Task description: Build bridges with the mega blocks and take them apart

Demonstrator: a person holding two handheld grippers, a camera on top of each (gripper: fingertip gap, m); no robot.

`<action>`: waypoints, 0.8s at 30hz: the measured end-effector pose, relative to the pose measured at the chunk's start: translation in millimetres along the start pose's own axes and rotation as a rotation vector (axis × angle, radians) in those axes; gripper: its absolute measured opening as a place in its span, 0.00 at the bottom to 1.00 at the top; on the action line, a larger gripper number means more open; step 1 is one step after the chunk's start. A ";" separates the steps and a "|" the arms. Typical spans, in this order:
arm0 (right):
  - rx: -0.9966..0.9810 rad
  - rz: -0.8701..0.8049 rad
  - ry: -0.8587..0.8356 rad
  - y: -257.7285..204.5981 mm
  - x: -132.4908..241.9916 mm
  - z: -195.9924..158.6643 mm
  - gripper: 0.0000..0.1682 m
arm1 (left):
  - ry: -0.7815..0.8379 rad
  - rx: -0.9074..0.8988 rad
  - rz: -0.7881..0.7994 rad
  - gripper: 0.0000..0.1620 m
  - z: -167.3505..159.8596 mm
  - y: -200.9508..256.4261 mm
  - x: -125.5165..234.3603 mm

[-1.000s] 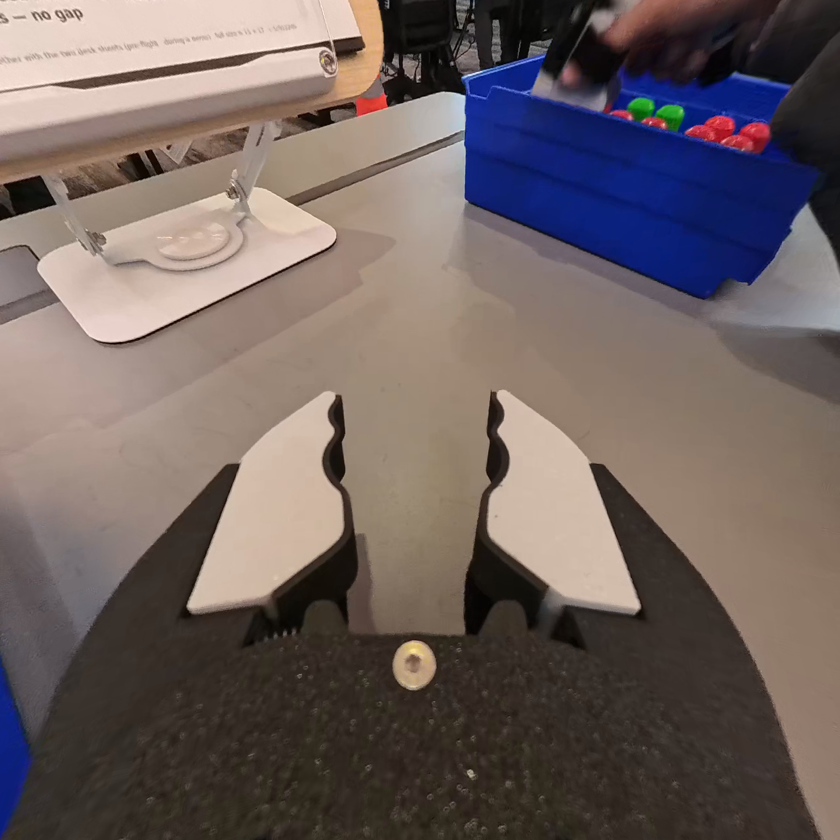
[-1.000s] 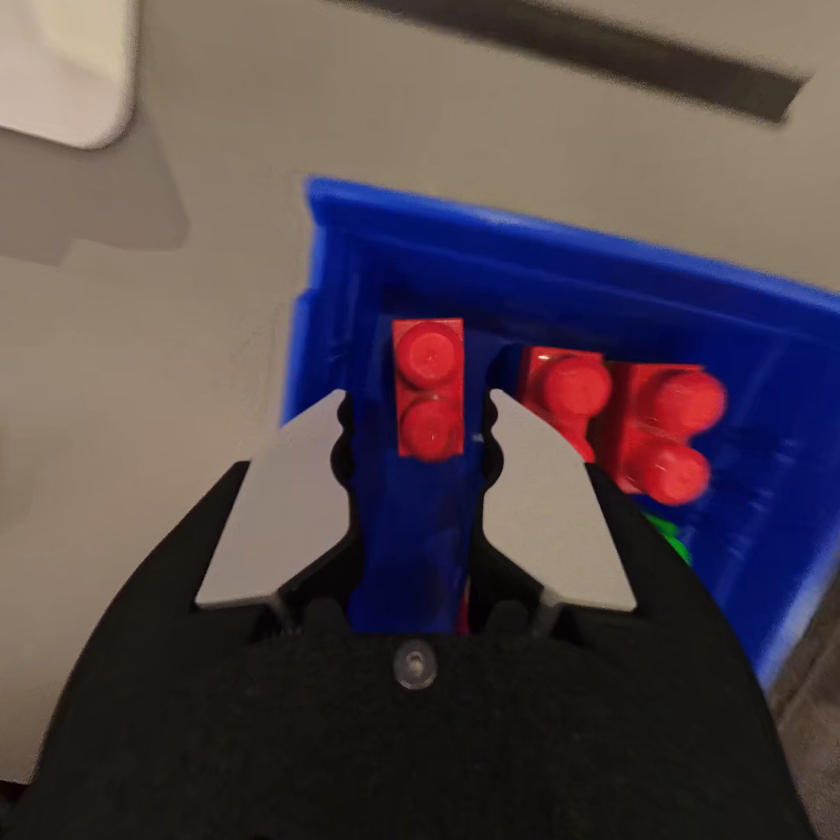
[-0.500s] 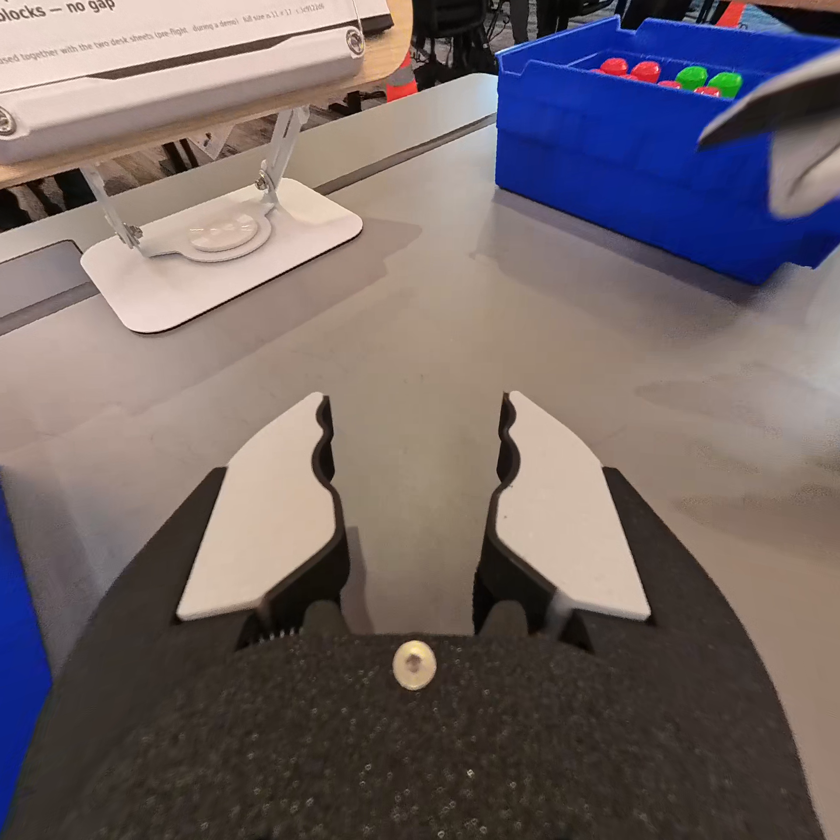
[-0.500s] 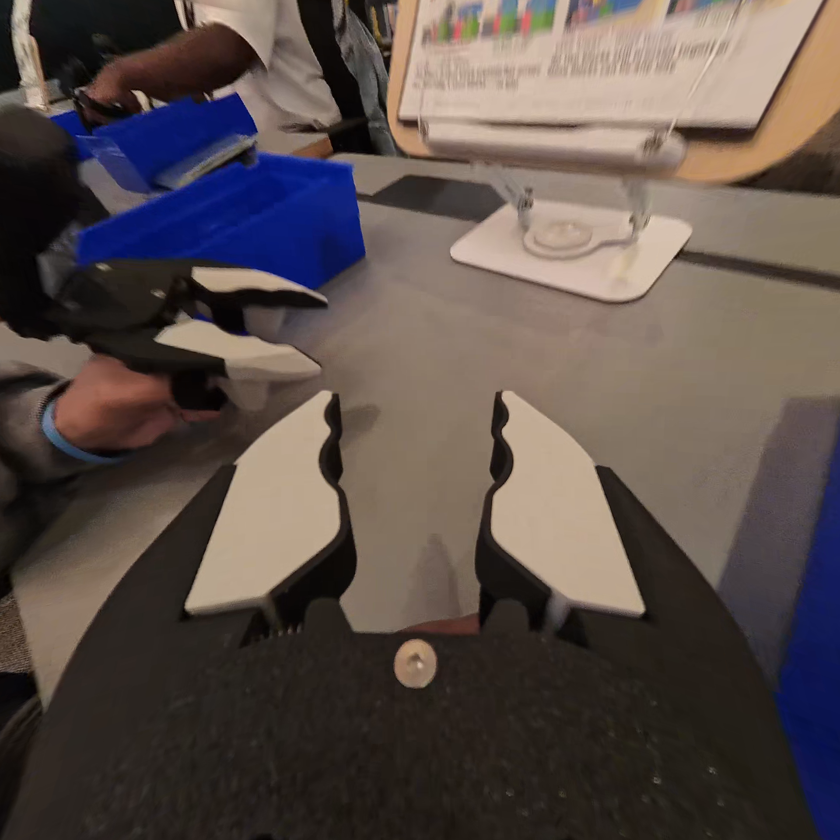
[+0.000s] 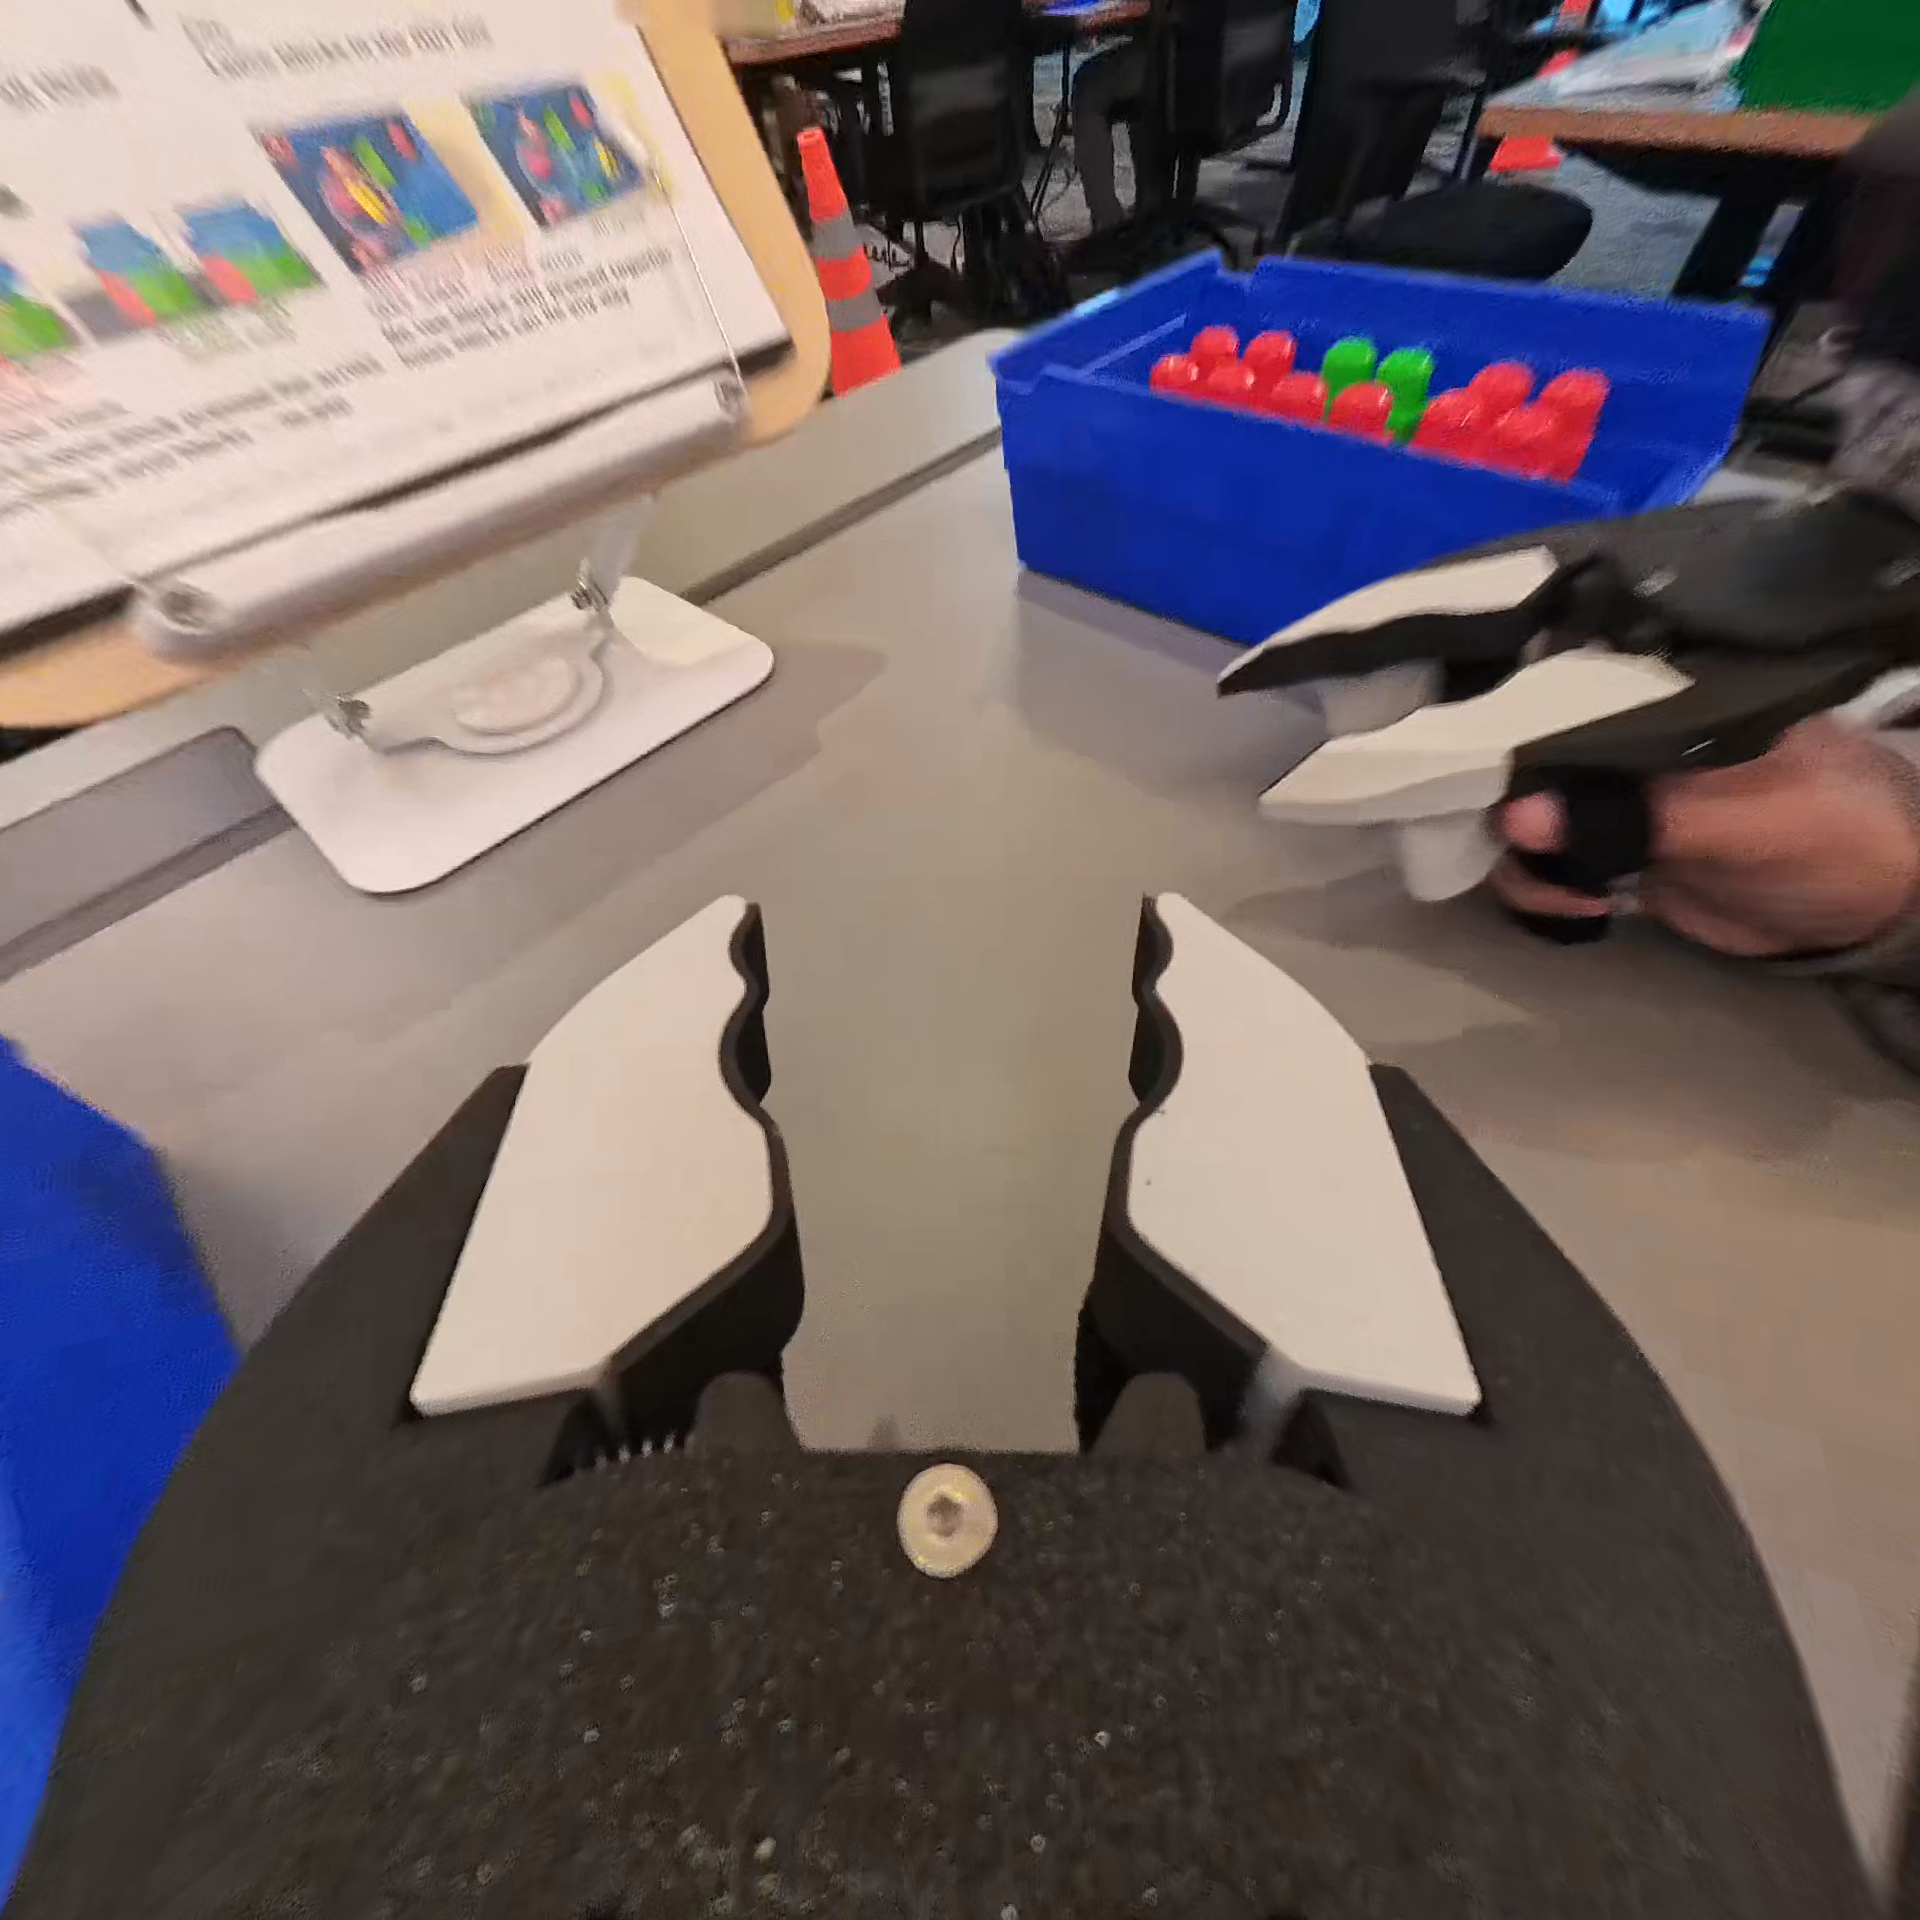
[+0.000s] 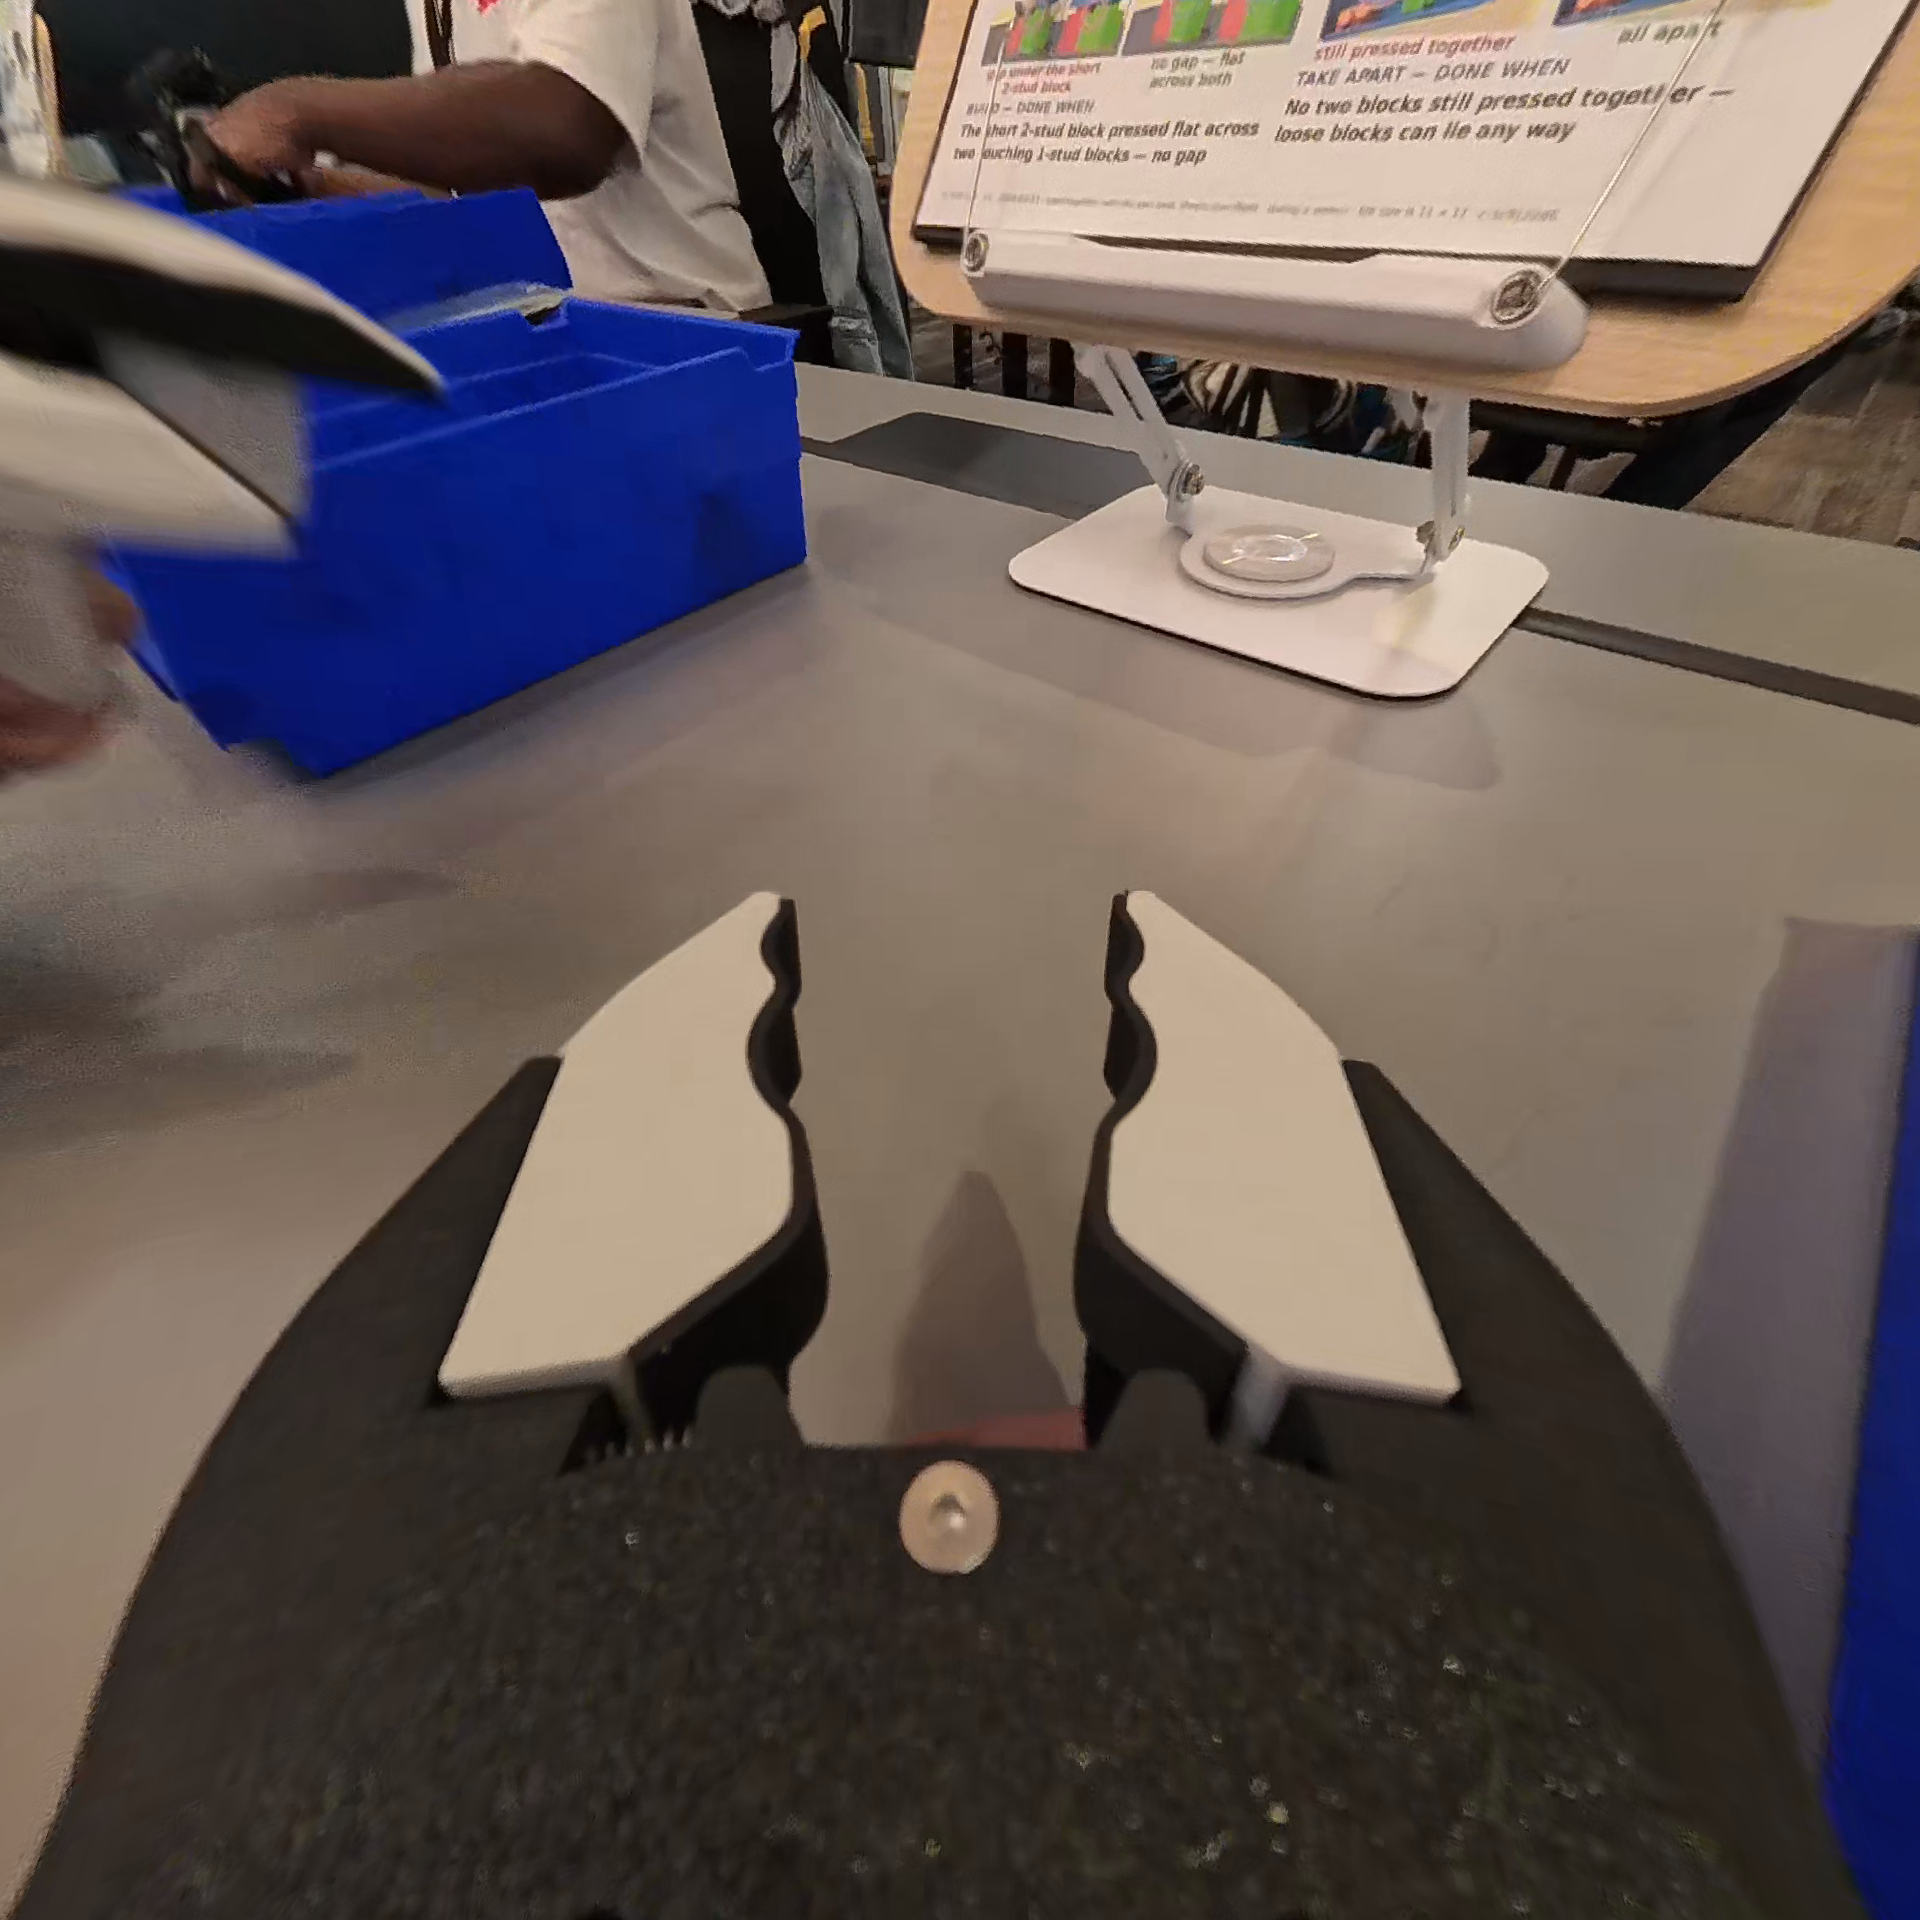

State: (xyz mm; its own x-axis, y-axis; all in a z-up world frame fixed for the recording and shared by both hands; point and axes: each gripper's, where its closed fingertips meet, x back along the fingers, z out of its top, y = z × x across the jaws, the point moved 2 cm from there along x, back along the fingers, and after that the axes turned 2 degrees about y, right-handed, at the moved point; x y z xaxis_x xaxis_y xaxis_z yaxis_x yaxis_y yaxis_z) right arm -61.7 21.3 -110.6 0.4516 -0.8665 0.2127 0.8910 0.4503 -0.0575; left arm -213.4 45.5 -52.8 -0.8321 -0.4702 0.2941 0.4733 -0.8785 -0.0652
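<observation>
Both claws gape wide and empty over the grey table (image 5: 935,727): the left gripper (image 5: 945,925) and the right gripper (image 6: 951,914). Red and green blocks (image 5: 1382,390) lie heaped in a blue bin (image 5: 1247,499) beyond; their number is unclear. A second blue bin (image 6: 499,540) sits left. One printed instruction sheet (image 6: 1403,114) stands on a white stand (image 6: 1288,592).

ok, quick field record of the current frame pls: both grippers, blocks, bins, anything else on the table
left gripper: open, empty, above bare table
right gripper: open, empty, above bare table; also seen at right in the left wrist view, held in a hand
blocks: red and green, all in the blue bin, none on the table
second blue bin: no blocks show in it, floor hidden
document stand: white base, holds an instruction sheet
bridge: none built
</observation>
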 end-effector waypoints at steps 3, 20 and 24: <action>0.005 0.009 0.004 -2.7 0.4 -0.3 0.33 | -0.026 0.026 0.096 0.39 18.4 -36.4 55.7; 0.001 0.080 0.010 -13.4 -2.1 0.5 0.32 | -0.504 0.240 0.098 0.35 -110.7 -253.6 -10.3; -0.005 0.088 0.009 -13.5 -1.7 0.3 0.31 | -0.489 0.320 0.048 0.26 -114.2 -251.5 -12.6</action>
State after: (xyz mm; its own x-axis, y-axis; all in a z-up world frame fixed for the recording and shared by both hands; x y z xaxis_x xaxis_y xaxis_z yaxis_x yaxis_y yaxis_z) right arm -74.5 16.8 -109.9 0.5285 -0.8255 0.1981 0.8481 0.5237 -0.0804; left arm -355.0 262.7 -148.9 -0.6134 -0.3486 0.7087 0.6345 -0.7519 0.1794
